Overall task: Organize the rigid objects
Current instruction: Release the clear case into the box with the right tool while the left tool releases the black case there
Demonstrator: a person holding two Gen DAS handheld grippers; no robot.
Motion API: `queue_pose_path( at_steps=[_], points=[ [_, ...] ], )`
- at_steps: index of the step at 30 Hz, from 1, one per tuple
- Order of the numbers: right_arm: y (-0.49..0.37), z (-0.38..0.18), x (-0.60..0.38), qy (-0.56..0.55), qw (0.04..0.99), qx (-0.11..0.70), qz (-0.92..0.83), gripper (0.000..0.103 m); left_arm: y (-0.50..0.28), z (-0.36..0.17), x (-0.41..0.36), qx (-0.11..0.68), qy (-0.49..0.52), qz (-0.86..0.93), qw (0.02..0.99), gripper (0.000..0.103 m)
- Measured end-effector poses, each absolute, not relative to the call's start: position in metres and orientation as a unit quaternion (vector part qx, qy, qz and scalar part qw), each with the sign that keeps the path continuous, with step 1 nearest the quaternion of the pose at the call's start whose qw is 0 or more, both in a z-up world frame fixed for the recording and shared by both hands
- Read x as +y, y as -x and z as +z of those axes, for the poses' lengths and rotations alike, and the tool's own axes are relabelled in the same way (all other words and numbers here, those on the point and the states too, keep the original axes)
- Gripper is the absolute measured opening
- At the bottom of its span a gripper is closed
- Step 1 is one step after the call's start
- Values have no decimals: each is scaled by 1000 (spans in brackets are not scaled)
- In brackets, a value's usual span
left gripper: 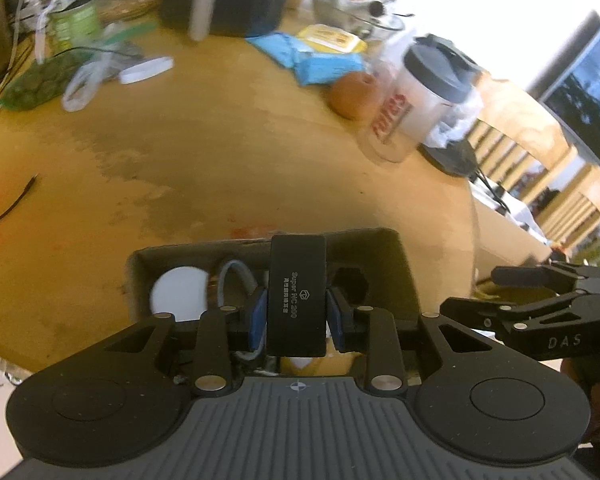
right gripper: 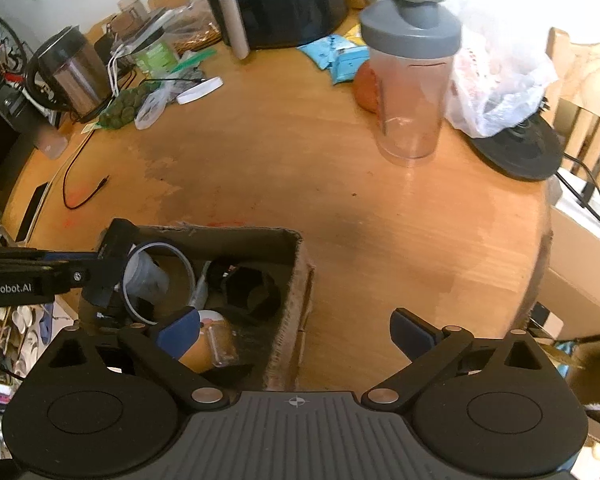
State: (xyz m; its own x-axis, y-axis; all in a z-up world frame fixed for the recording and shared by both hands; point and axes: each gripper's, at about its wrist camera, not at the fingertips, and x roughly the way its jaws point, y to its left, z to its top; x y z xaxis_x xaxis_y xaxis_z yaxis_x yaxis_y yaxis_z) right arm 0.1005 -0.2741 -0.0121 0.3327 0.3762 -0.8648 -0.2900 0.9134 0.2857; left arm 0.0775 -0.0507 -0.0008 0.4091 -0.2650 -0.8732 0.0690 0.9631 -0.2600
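Two wrist views look down over a cluttered wooden counter (right gripper: pixel 300 168). In the left wrist view, at lower centre, the left gripper (left gripper: pixel 296 312) has its blue-padded fingers (left gripper: pixel 258 320) clenched on the long sides of a black block (left gripper: pixel 298 300), a slim rectangular slab with rounded corners and small white lettering on its face. It is held upright and tipped forward directly above an open cardboard box (left gripper: pixel 396 264), which sits just below centre; that placing suggests the block is being carried to the box to join the other hard items. The grip on the flat sides keeps the block from twisting. Inside the box, a white round lid (left gripper: pixel 178 294) lies at the left, a looped grey cable (left gripper: pixel 236 276) beside it, and a dark hexagonal piece (left gripper: pixel 350 286) at the right. In the right wrist view, the right gripper (right gripper: pixel 296 332) hovers at lower centre with its fingers (right gripper: pixel 412 332) released and spread wide, nothing between them; one finger hangs over the box's right part, the other over bare counter. The box there also holds a clear ringed cup (right gripper: pixel 148 276) and what may be a brown bottle (right gripper: pixel 210 346), though blur makes that uncertain. A clear shaker (right gripper: pixel 412 76) with a grey lid stands at upper right, well apart from the box.
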Motion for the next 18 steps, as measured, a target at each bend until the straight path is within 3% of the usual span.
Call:
queue_pose_path(
  at_steps=[7, 11, 18],
  points=[
    [-97, -9, -289, -56, 823, 533, 190, 103, -82, 4, -70, 528, 36, -101, 843, 32],
    [-95, -9, -290, -58, 823, 532, 191, 103, -80, 0, -77, 532, -15, -82, 842, 54],
    [-95, -10, -282, -52, 819, 534, 201, 103, -70, -1, -65, 536, -4, -60, 842, 58]
  ],
)
